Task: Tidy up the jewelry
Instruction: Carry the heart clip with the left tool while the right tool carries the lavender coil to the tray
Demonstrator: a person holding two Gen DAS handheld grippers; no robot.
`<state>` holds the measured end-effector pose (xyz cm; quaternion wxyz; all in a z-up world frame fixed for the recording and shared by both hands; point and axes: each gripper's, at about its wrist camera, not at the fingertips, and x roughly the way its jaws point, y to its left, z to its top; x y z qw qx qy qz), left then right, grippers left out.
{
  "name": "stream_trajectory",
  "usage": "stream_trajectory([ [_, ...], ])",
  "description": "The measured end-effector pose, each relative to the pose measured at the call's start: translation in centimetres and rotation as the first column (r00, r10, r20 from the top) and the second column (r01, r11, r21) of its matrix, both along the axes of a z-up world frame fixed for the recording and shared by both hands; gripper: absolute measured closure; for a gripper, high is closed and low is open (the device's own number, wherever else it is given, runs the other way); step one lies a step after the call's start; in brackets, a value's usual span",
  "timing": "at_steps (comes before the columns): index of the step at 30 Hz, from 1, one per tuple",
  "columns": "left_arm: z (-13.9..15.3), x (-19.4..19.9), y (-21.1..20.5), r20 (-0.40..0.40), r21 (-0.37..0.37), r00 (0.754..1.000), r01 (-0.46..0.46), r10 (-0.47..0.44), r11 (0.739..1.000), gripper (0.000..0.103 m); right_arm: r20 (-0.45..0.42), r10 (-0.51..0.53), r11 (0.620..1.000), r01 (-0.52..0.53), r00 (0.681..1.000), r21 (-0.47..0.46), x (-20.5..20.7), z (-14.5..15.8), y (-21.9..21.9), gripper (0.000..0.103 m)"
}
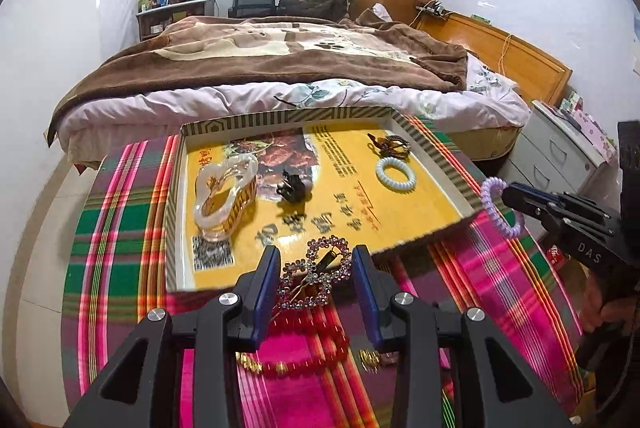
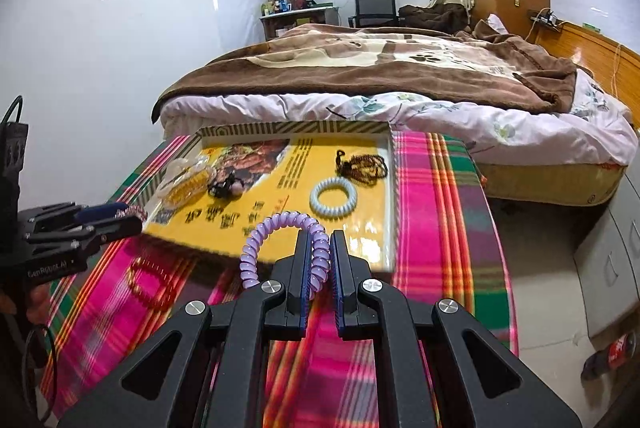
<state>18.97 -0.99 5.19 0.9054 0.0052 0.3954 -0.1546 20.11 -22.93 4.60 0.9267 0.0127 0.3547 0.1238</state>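
Right gripper (image 2: 318,260) holding a purple coil hair tie (image 2: 280,228) above the near edge of the tray (image 2: 394,195).

The jaws pinch one side of the tie; its loop arches left. In the tray's far right corner lie a pale blue coil tie (image 2: 333,196) and brown beads (image 2: 364,165). The left gripper (image 2: 108,218) hovers at the bench's left edge, over the plaid cloth (image 2: 436,211).

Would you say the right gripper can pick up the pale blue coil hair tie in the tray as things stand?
Probably not yet: the right gripper is shut on the purple coil hair tie. The pale blue coil hair tie lies uncovered in the tray, so only its load hinders it.
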Motion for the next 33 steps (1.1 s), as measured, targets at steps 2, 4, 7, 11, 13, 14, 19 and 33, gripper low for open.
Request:
stream_trajectory([
  [2,-0.3,1.0,0.0,-0.005,-0.001,1.0,-0.01,0.01,1.0,0.066,-0.006,0.005,1.0,-0.005,1.0,-0.002,1.5,-0.1,0.5,0.094],
  [4,-0.7,2.0,0.1,-0.014,-0.007,1.0,-0.02,0.02,1.0,0.066,-0.016,0.006,1.0,-0.006,1.0,-0.007,3.2,-0.2,1.0,0.094],
  [7,-1.4,3.3,0.2,-0.031,-0.015,0.999,-0.027,0.026,1.0,0.066,-0.037,0.01,1.0,-0.01,0.999,-0.006,5.5,-0.7,1.8,0.094],
  [11,-2.4,4.8,0.1,-0.05,-0.001,0.998,-0.033,0.033,0.999,0.066,-0.059,0.013,1.0,-0.013,0.998,-0.015,8.2,-1.6,2.6,0.094],
  [13,-2.7,5.4,0.0,-0.056,0.003,0.998,-0.034,0.034,0.999,0.066,-0.075,0.016,0.999,-0.019,0.997,-0.031,9.4,-2.2,3.0,0.094],
  [14,-2.9,5.8,0.0,-0.06,0.008,0.998,-0.035,0.035,0.999,0.066,-0.089,0.019,0.999,-0.023,0.996,-0.037,10.2,-2.6,3.3,0.094],
  [19,-3.7,6.9,-0.1,-0.071,0.023,0.997,-0.032,0.034,0.999,0.066,-0.149,0.04,0.998,-0.047,0.988,-0.043,13.0,-4.2,4.1,0.094],
  [33,-5.3,8.1,0.3,-0.111,0.026,0.992,-0.055,0.057,0.998,0.066,-0.226,0.092,0.988,-0.117,0.97,-0.099,16.2,-6.0,7.1,0.093],
])
